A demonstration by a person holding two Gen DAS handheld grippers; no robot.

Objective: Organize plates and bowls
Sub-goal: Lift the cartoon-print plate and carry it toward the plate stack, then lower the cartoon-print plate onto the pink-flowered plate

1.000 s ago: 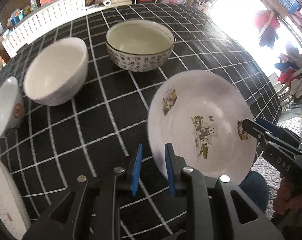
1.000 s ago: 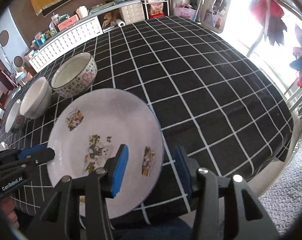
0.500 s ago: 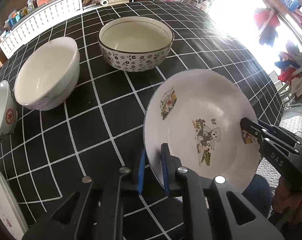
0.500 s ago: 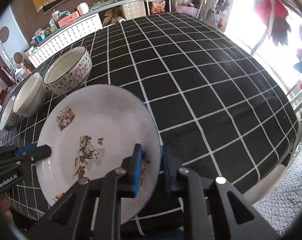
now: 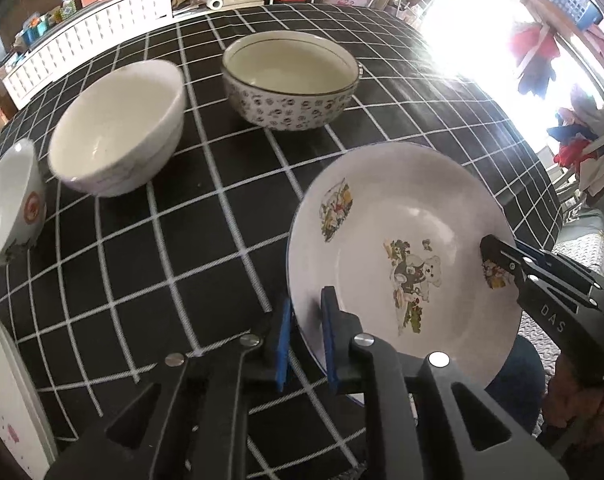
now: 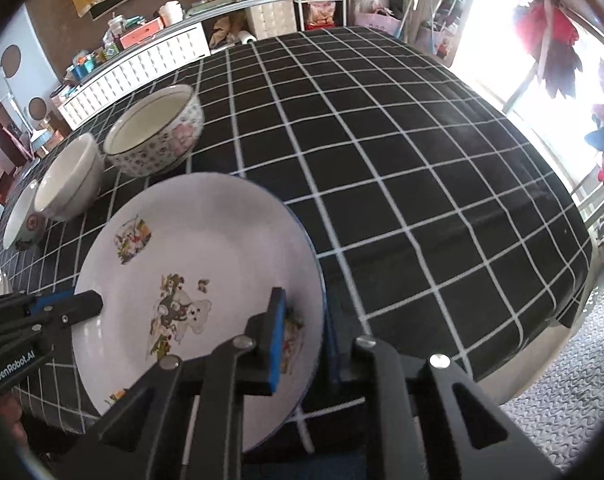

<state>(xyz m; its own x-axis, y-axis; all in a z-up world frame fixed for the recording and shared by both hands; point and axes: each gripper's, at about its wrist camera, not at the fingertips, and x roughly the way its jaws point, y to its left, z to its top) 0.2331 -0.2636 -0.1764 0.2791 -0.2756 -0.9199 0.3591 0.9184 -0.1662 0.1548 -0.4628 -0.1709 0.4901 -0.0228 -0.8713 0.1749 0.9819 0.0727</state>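
Observation:
A white plate with cartoon pictures [image 5: 406, 240] is held tilted above the near edge of the checked table. My left gripper [image 5: 306, 332] is shut on its left rim. My right gripper [image 6: 302, 332] is shut on its right rim, and the plate [image 6: 197, 264] fills the lower left of the right wrist view. The right gripper also shows in the left wrist view [image 5: 498, 252]. A flower-patterned bowl [image 5: 289, 80], a plain white bowl [image 5: 117, 128] and a small white bowl with a red mark [image 5: 9, 204] stand in a row behind.
Another white plate's edge [image 5: 5, 392] shows at the lower left. The table with the black checked cloth [image 6: 402, 140] stretches to the right and far side. White drawer units [image 6: 149, 60] and shelves stand beyond the table. Floor [image 6: 562, 392] lies to the right.
Both grippers have closed on the plate's opposite rims. The plate has risen off the table and tilted.

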